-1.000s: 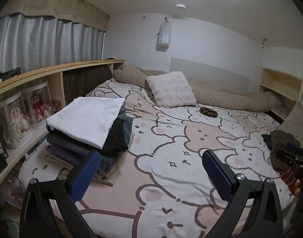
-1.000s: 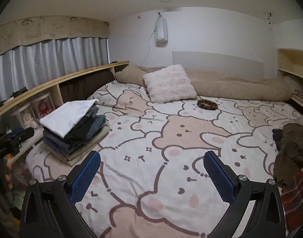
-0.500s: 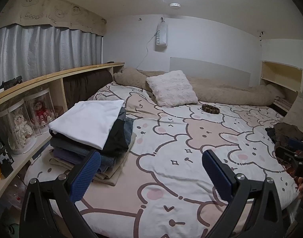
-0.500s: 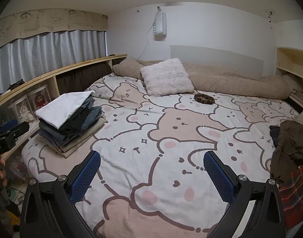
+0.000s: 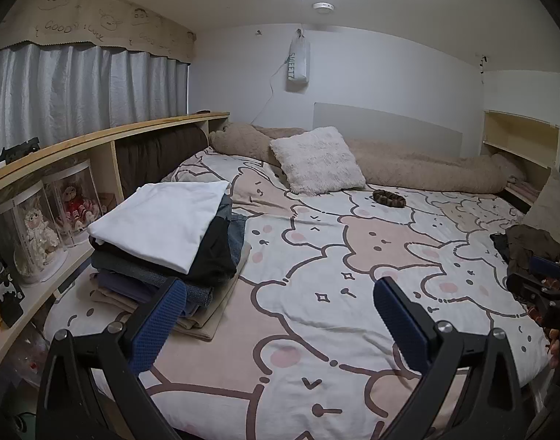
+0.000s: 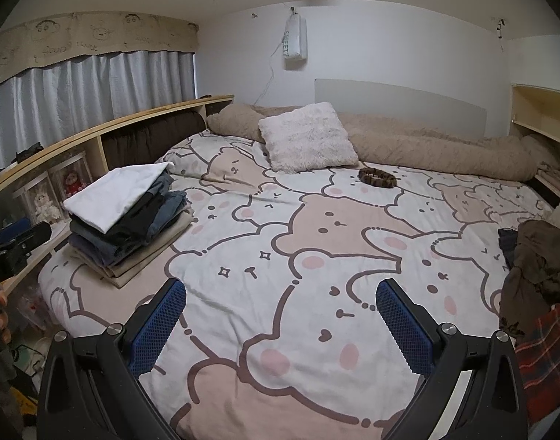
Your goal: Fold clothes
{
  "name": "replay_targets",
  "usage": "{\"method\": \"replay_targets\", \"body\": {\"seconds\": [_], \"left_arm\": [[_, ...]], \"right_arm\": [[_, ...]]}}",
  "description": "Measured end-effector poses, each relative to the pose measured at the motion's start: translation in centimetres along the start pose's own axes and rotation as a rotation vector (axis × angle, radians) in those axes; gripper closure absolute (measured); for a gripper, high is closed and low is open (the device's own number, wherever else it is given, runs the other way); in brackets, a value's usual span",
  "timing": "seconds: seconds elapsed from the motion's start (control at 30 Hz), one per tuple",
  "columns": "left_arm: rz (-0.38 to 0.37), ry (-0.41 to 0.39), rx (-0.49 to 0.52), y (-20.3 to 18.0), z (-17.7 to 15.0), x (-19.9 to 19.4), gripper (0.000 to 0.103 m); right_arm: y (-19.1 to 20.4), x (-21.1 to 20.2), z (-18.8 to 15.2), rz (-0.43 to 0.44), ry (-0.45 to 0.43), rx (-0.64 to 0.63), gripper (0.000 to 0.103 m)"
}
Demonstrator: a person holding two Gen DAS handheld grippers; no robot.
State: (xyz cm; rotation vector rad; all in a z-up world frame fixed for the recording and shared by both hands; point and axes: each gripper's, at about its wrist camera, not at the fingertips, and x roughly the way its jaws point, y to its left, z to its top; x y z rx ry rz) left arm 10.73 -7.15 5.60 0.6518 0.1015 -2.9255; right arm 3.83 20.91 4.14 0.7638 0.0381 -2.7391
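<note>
A stack of folded clothes (image 5: 162, 242) with a white shirt on top sits at the left side of the bed; it also shows in the right wrist view (image 6: 126, 209). A heap of unfolded clothes (image 6: 537, 267), dark olive with a red plaid piece, lies at the bed's right edge, and shows in the left wrist view (image 5: 529, 245). My left gripper (image 5: 280, 293) is open and empty, held back from the bed's near edge. My right gripper (image 6: 280, 293) is open and empty, also over the near edge.
The bed has a bear-print cover (image 6: 316, 242). A fluffy white pillow (image 6: 305, 139), a long beige bolster (image 6: 426, 146) and a brown scrunchie (image 6: 377, 178) lie at the far side. A wooden shelf (image 5: 60, 154) with dolls in clear cases runs along the left.
Both grippers have pulled back and risen a little from the bed, so more of the cover shows. Both stay open and empty. The clothes have not moved.
</note>
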Motion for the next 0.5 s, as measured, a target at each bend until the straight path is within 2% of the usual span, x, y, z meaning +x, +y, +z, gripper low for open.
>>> {"method": "replay_targets", "body": {"seconds": [0.5], "left_arm": [[0.001,0.003,-0.006,-0.03,-0.19,0.03,0.000]], "right_arm": [[0.49,0.50,-0.30,0.003,0.021,-0.022,0.000]]}}
